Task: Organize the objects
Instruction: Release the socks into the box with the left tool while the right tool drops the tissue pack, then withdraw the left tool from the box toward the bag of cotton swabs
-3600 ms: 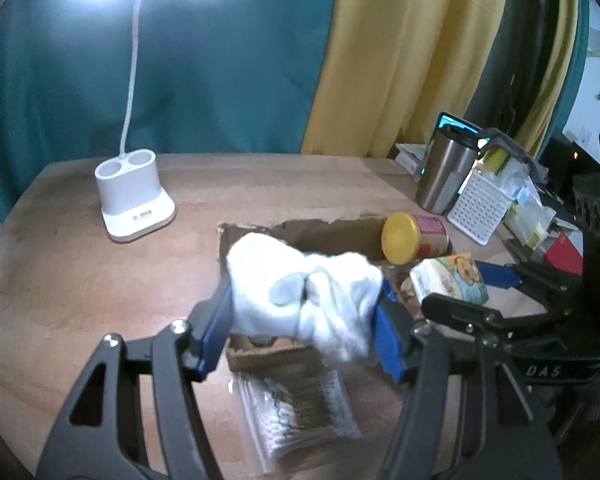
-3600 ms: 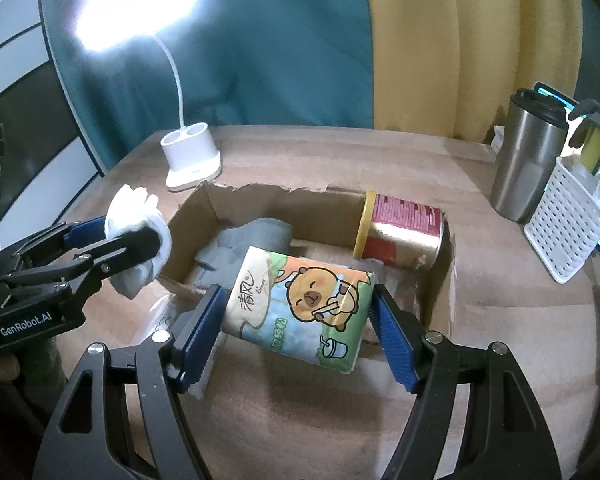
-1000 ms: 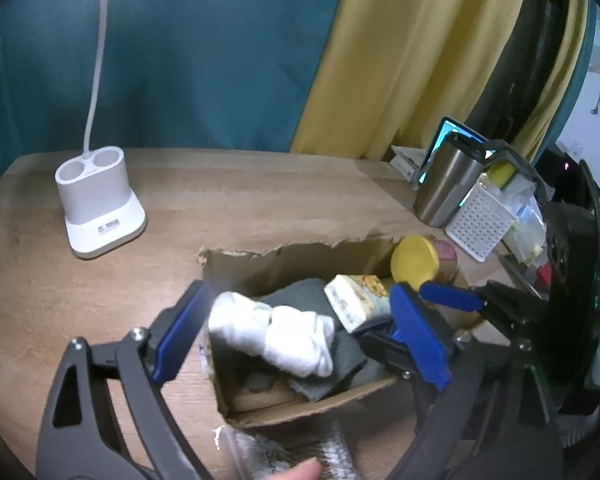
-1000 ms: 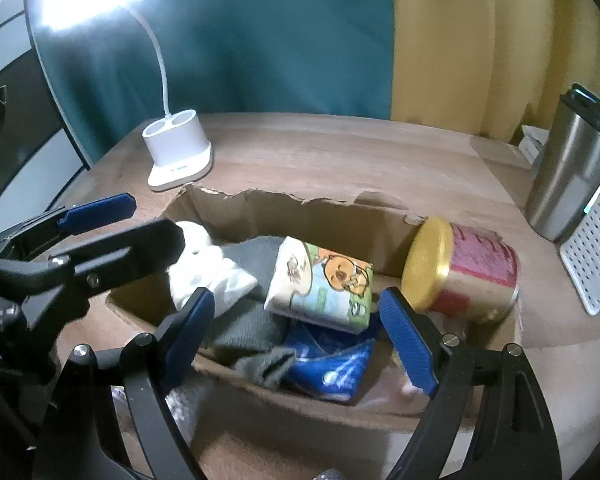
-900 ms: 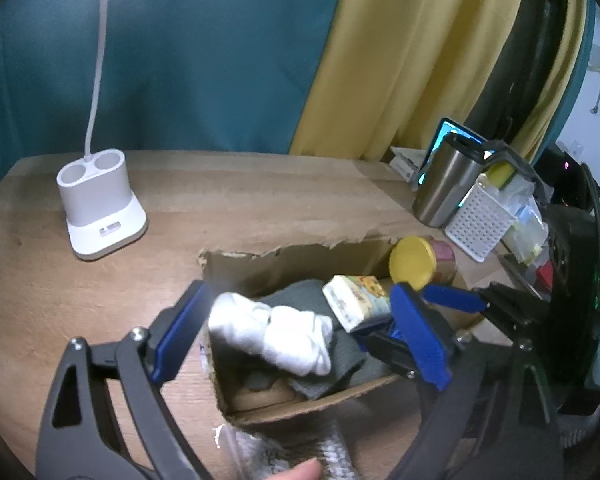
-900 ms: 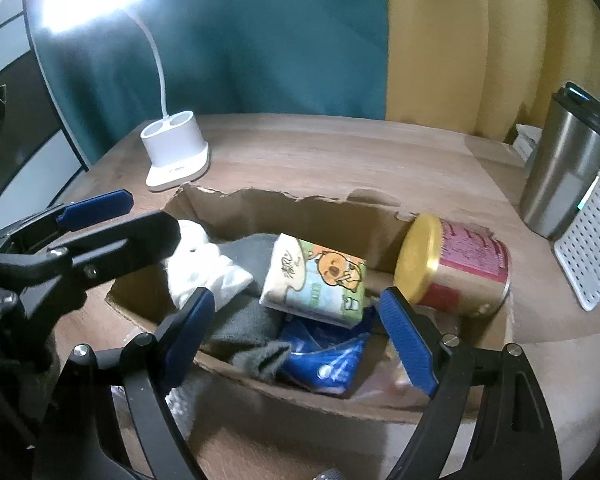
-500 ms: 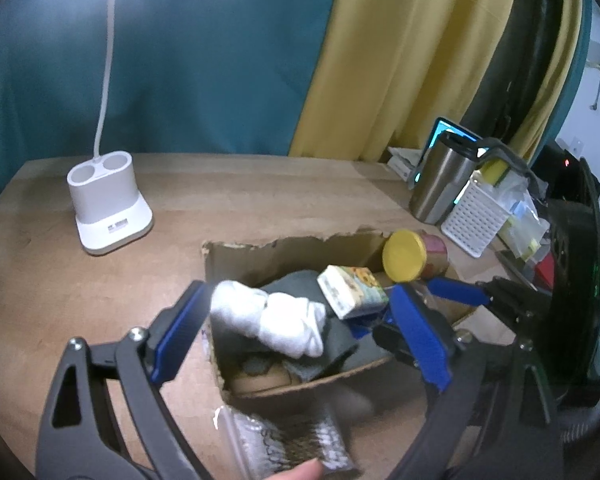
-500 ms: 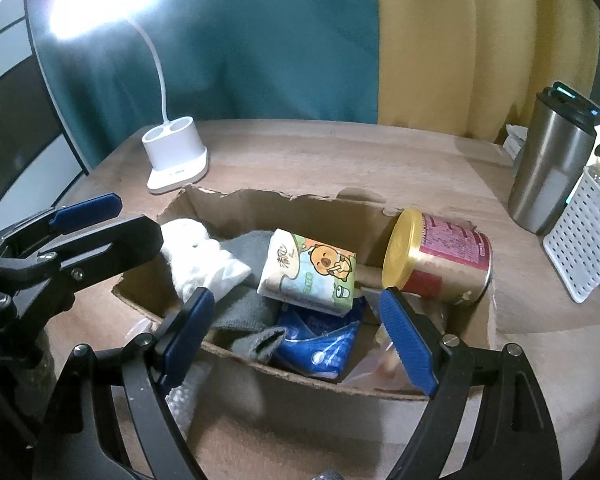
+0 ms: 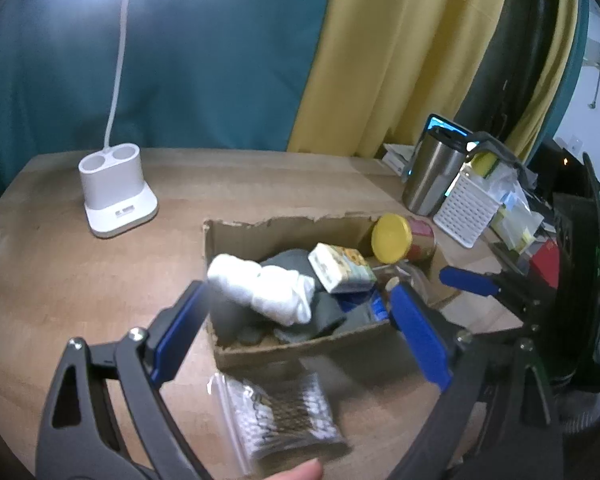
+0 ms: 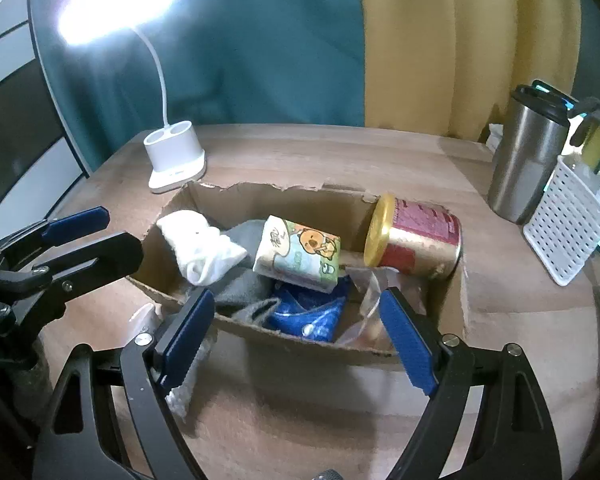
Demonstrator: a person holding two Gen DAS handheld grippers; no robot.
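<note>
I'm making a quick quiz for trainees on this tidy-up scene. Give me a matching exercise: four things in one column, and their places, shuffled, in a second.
Things:
1. white sock
2. yellow-lidded can
3. clear zip bag
4. desk lamp base

Places:
A. on the table in front of the cardboard box, outside it
B. lying on its side at the box's right end
C. on the table behind the box's left corner
D. inside the box at its left end, on grey cloth

Pairs: 1-D, 2-B, 3-A, 4-C
</note>
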